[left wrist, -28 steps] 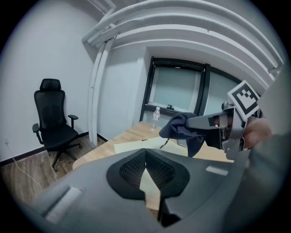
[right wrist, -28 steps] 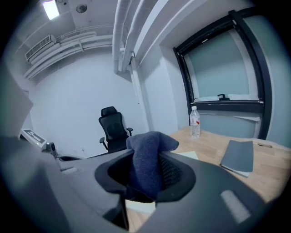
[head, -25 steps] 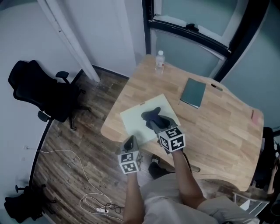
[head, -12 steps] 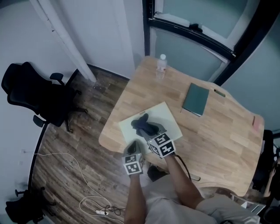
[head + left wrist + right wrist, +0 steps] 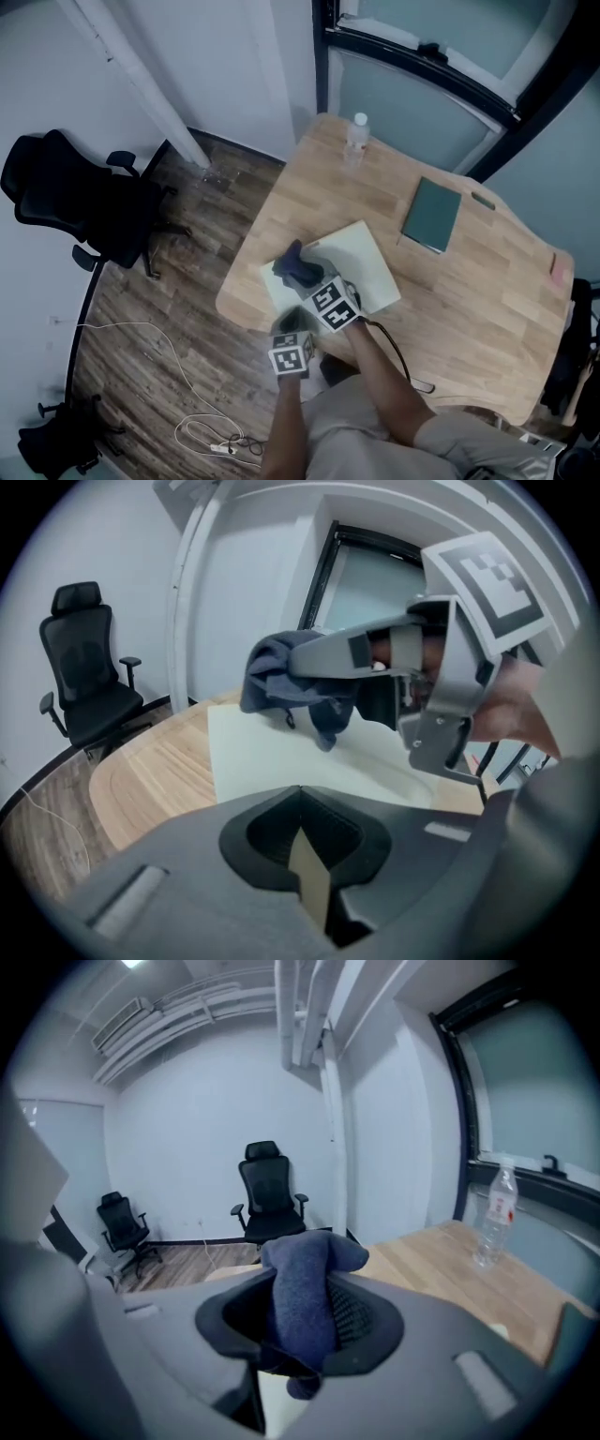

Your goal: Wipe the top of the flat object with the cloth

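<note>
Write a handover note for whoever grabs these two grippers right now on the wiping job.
The left gripper has its jaws closed on a thin pale edge, apparently the near edge of the flat sheet, steadying it.
The right gripper is shut on the dark cloth, over the sheet's near-left part.
The sheet lies near the front edge of the wooden table.
Done: cloth gripped and brought to the sheet; how much is wiped does not show.
Left: probably sweep the cloth across the rest, towards the far right.
</note>
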A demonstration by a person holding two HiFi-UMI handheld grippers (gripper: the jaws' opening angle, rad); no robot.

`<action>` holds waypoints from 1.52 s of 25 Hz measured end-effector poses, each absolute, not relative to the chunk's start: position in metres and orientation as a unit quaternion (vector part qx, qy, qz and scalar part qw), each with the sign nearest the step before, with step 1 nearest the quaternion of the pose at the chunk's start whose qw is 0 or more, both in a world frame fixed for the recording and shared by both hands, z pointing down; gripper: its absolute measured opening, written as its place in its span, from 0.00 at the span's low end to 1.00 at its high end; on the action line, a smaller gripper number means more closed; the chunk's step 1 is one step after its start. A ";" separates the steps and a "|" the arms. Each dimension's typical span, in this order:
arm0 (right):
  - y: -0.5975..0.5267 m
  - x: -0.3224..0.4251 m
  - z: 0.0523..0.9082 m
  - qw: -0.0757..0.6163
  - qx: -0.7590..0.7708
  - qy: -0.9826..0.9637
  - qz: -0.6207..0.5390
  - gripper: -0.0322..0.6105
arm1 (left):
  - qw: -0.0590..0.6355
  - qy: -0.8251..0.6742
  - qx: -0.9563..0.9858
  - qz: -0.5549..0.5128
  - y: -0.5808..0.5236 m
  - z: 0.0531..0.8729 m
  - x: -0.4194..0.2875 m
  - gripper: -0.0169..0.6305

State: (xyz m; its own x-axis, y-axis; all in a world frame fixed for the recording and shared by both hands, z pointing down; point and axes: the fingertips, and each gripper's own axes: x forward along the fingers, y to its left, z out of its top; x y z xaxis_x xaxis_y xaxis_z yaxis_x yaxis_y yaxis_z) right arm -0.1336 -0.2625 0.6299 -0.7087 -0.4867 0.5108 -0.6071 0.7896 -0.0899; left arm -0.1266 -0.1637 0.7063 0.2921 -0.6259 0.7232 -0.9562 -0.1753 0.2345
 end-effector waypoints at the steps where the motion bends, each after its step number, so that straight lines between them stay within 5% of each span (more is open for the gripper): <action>1: -0.263 -0.146 0.631 0.240 0.279 -0.923 0.114 0.26 | 0.345 -0.541 0.729 0.241 -0.163 0.707 -0.125 0.04; 7: -0.253 -0.201 0.700 0.366 0.176 -0.913 0.027 0.26 | 0.331 -0.550 0.729 0.236 -0.167 0.708 -0.126 0.04; 38: -0.272 -0.173 0.700 0.385 0.176 -0.905 0.052 0.26 | 0.343 -0.561 0.714 0.241 -0.166 0.712 -0.135 0.04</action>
State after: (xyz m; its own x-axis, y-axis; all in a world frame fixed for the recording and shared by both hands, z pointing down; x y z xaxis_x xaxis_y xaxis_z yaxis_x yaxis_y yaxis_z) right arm -0.1734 -0.2716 0.6996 -0.6420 -0.2786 0.7143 -0.3584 0.9327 0.0416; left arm -0.1350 -0.1659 0.7124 0.2535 -0.6366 0.7284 -0.9665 -0.1348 0.2186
